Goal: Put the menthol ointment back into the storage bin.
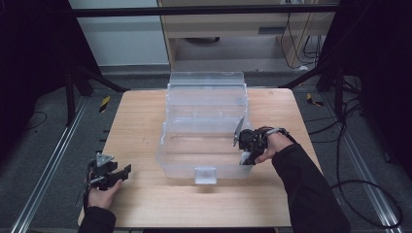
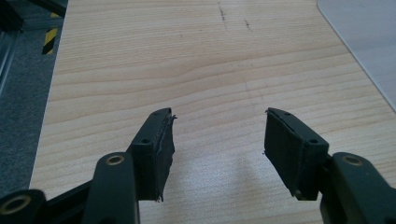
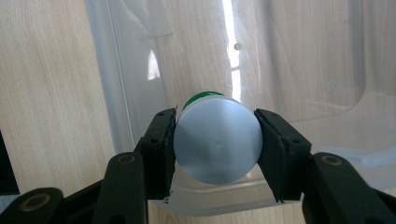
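Note:
A clear plastic storage box [image 1: 167,141] with its lid swung back stands in the middle of the wooden table [image 1: 141,121]. My right gripper [image 1: 246,151] hangs over the box's right front corner, shut on a round white bottle with a green cap [image 3: 217,145]; both pads press its sides above the box wall [image 3: 135,88]. My left gripper [image 1: 112,175] rests near the table's front left, well apart from the box. Its jaws stand open with only bare wood between the pads [image 2: 161,149].
The box's open lid [image 1: 206,80] reaches toward the table's far edge. A latch tab [image 1: 205,174] juts from the box front. Metal rails [image 1: 48,160] run along the floor on both sides, and cables [image 1: 354,145] lie at the right.

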{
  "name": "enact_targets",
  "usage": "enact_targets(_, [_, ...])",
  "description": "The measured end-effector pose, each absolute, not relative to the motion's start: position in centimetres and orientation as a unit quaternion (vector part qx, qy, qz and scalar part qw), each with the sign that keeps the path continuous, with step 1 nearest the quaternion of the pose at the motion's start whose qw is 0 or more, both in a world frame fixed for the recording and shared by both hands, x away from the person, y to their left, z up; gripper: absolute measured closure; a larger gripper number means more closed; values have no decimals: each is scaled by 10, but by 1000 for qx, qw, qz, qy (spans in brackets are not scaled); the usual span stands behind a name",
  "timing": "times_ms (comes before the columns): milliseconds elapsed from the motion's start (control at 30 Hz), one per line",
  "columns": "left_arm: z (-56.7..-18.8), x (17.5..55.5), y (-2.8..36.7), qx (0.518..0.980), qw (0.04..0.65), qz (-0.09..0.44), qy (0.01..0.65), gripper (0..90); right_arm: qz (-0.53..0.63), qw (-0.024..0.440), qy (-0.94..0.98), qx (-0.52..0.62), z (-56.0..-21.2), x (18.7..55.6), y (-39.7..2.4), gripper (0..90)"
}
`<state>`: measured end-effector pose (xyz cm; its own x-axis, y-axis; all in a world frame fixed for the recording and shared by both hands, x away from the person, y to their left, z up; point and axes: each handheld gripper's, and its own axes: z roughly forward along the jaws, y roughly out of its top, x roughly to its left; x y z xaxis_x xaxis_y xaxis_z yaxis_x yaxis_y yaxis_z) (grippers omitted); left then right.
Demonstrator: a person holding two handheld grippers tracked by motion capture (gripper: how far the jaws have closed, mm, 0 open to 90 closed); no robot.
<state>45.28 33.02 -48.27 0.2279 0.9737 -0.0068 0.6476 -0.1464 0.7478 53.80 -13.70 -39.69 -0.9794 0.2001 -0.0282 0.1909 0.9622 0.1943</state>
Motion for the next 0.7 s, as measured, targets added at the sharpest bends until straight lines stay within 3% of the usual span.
enact_targets(700, [-483,453,330,716,322,251,567,419,107,26,987,114,-402,538,-141,495])
